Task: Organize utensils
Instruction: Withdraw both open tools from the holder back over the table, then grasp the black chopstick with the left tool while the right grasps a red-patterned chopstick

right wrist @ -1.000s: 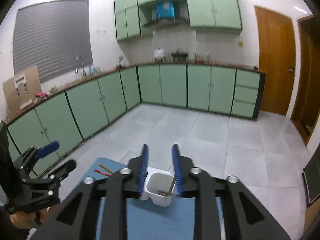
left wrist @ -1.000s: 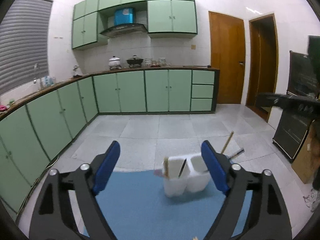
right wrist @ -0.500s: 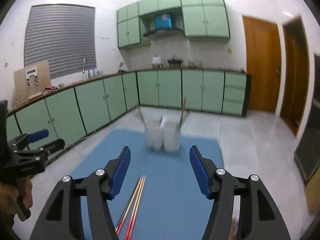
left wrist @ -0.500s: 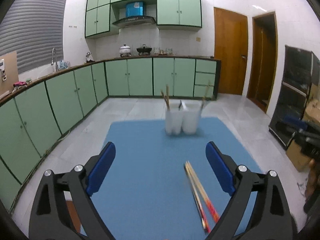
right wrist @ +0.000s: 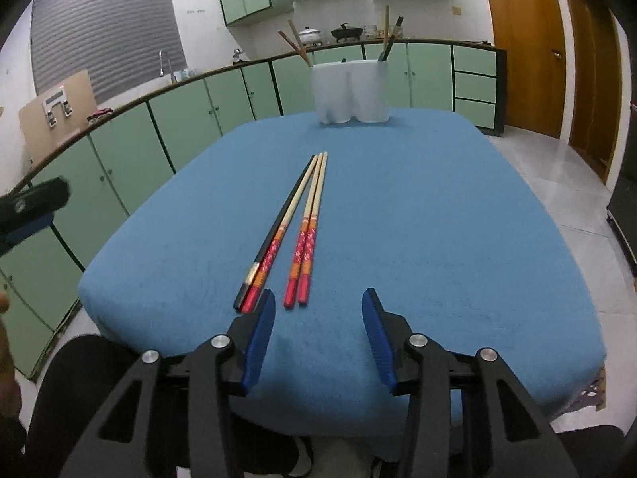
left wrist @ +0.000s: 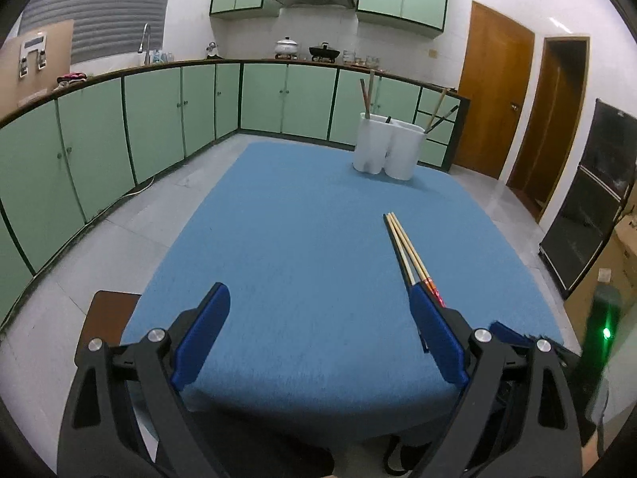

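Both tools are held spread and empty at the near edge of the blue-covered table [right wrist: 438, 199]: the right gripper [right wrist: 318, 314] is poised just behind the painted ends of the loose chopsticks [right wrist: 302, 231], and the left gripper [left wrist: 318, 334] hangs wider apart, off to the side of them. Four sticks are seen lying on the cloth in the right wrist view, a dark one touching a pale one on the left and a matched red-handled pair just beside them, all fanning together toward their far tips. The white divided holder [right wrist: 350, 91] stands well apart at the far end, with a few sticks already leaning out of its compartments. The main risk is judged to be an untidy pick: because the sticks lie so close together, more than the intended ones may be caught, or a neighbour may be nudged and rolled toward the table edge. A thin stick lying flat on soft cloth may also be missed or pinched off-centre, so that it swings and strikes the holder rim. Which compartment suits which stick cannot be told for certain from here, so a mis-sort is possible.
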{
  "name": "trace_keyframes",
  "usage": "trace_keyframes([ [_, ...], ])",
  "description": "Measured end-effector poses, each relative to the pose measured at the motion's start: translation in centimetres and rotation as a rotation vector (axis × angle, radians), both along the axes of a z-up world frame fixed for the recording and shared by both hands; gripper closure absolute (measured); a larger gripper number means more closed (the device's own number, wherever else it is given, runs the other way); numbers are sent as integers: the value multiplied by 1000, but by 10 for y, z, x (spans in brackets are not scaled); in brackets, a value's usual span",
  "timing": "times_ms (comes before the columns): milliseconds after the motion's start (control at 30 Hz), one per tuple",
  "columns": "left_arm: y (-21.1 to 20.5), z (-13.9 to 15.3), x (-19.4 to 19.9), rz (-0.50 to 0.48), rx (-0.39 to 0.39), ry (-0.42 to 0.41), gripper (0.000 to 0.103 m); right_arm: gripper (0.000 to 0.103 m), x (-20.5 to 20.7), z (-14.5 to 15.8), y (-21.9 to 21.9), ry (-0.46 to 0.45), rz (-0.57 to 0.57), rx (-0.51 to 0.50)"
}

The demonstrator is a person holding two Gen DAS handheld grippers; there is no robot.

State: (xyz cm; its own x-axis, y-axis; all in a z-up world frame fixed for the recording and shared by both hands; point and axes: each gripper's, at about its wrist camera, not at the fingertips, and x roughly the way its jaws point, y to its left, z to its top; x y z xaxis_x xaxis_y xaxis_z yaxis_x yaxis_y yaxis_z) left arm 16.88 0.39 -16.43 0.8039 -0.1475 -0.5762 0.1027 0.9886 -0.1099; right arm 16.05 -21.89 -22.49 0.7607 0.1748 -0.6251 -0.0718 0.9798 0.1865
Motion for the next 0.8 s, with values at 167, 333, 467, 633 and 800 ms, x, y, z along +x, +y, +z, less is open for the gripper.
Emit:
trace_keyframes([
  [167,-13,-8,9,-31,20,26,14,58,22,-11,2,28,-11,-9],
  [333,-29,-25,13,-73,47,54,14,73,19,-16,-7,35,-38,-58],
  [467,-47,-47,22,-113,86,108,14,73,17,-15,-32,46,-102,-15],
  [633,-76,-77,27,-167,171,172,14,73,6,-15,-56,49,-109,30],
  [800,-88,-97,36,-160,215,213,15,69,4,-13,-70,50,-114,30],
])
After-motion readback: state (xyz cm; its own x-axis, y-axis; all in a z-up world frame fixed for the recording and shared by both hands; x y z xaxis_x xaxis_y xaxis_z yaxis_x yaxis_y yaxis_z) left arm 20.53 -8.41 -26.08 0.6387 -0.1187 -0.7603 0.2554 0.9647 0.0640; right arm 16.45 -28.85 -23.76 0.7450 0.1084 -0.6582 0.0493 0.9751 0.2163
